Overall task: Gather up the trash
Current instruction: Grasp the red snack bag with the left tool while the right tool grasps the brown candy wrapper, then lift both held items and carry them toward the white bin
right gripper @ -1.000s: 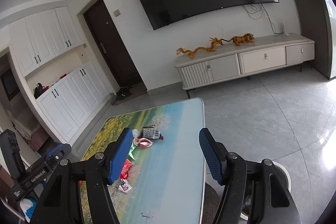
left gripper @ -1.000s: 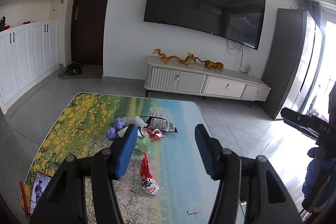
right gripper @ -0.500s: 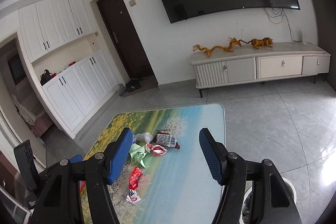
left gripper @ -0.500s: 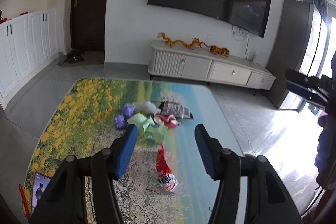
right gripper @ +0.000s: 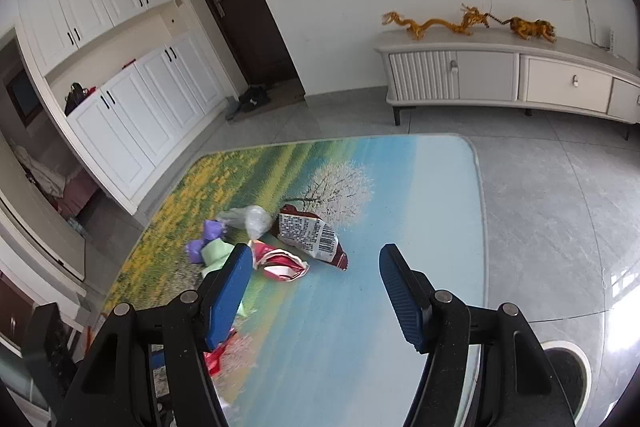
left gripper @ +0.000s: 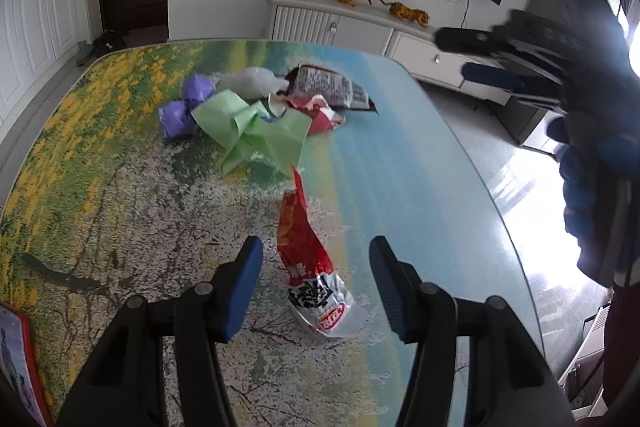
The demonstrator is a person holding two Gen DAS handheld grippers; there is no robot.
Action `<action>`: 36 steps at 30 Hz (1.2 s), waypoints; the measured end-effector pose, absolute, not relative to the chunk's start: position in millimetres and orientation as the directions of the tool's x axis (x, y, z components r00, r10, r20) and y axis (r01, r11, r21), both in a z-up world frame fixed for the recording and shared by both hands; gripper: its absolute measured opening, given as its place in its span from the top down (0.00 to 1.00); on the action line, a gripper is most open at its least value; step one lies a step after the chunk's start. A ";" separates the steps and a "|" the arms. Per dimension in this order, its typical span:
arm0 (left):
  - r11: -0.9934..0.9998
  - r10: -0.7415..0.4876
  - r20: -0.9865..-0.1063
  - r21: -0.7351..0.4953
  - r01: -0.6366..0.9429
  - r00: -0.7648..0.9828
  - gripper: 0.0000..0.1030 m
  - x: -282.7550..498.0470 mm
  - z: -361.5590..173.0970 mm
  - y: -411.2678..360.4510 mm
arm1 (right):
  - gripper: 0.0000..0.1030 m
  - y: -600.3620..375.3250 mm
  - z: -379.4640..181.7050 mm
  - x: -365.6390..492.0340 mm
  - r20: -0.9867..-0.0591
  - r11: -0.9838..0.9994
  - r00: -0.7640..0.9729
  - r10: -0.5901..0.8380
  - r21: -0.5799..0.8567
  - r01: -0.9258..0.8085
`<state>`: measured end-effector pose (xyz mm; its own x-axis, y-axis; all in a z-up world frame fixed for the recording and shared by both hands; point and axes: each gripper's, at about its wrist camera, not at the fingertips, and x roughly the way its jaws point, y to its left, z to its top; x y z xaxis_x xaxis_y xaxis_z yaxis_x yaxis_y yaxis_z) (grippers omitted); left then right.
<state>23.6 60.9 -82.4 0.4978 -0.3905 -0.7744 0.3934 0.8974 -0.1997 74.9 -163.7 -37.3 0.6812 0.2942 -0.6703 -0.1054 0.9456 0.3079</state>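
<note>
Left wrist view: the left gripper (left gripper: 316, 281) is hovering over the surface (left gripper: 400, 155), its jaws closing though standing apart, with the red-and-white snack wrapper (left gripper: 310, 267) lying between them, untouched. Beyond it the green paper (left gripper: 256, 127) is lying crumpled.

Right wrist view: the right gripper (right gripper: 316, 289) is pointing down with jaws moderately wide and empty; the brown snack packet (right gripper: 310, 235) and crumpled red wrapper (right gripper: 282, 261) are lying just beyond them.

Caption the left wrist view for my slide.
Left gripper, jaws closing, straddles a red wrapper on the table.
</note>
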 end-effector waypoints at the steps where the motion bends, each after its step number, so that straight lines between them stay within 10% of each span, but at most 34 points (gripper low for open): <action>1: 0.896 -0.391 -0.781 -0.204 0.394 0.487 0.51 26.5 -87.3 60.2 | 0.38 -162.1 -44.4 84.1 -0.678 0.945 0.672 0.298 0.308 -0.108; 21: 0.880 -0.428 -0.772 -0.238 0.411 0.469 0.73 34.8 -109.4 58.0 | 0.35 -115.5 -125.1 185.4 -0.772 0.931 0.525 0.357 0.253 -0.262; 27: 0.878 -0.434 -0.768 -0.244 0.412 0.470 0.78 34.5 -108.8 57.9 | 0.64 -120.7 -126.8 180.3 -0.768 0.926 0.521 0.372 0.265 -0.270; 36: 0.883 -0.446 -0.754 -0.283 0.375 0.482 0.79 32.3 -107.4 61.3 | 0.79 -142.9 -121.9 150.2 -0.751 0.933 0.554 0.359 0.281 -0.224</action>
<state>32.3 61.3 -107.4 0.4821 -0.4464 -0.7539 0.3755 0.8827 -0.2826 150.2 -142.9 -121.9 0.5537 0.3589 -0.7515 -0.2240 0.9333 0.2807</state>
